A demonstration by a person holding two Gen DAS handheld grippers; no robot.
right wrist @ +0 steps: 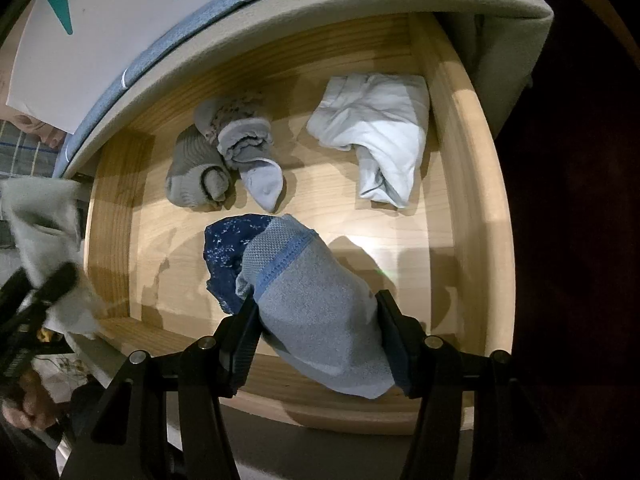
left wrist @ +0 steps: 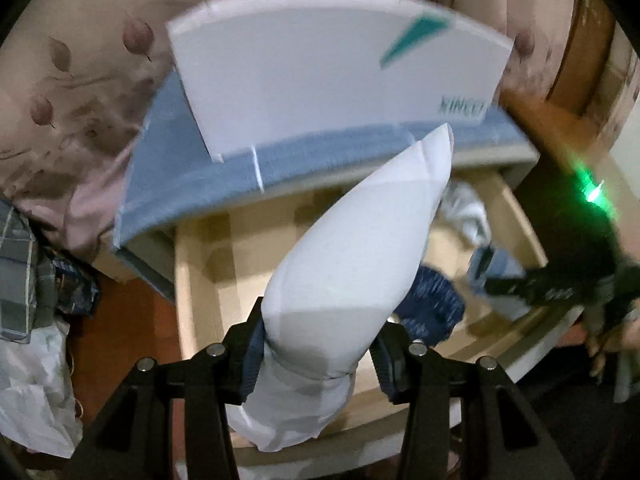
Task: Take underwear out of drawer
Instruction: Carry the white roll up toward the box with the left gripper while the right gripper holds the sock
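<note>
Left gripper (left wrist: 316, 356) clamped on white underwear (left wrist: 352, 240), held above drawer (left wrist: 200, 264) at frame centre; right gripper (right wrist: 316, 340) clamped on grey-blue underwear (right wrist: 316, 312), lower centre, over drawer floor; risk judged: navy garment (right wrist: 228, 252) touching it could be dragged out; bulky white roll could slip.

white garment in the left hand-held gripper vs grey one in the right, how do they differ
The white garment is plain, smooth and pale; the grey garment is textured knit with a blue stitched band. The white garment fills most of the left wrist view; the grey garment sits over the wooden drawer, beside a navy patterned piece. Both are bunched and clamped between jaws.
</note>
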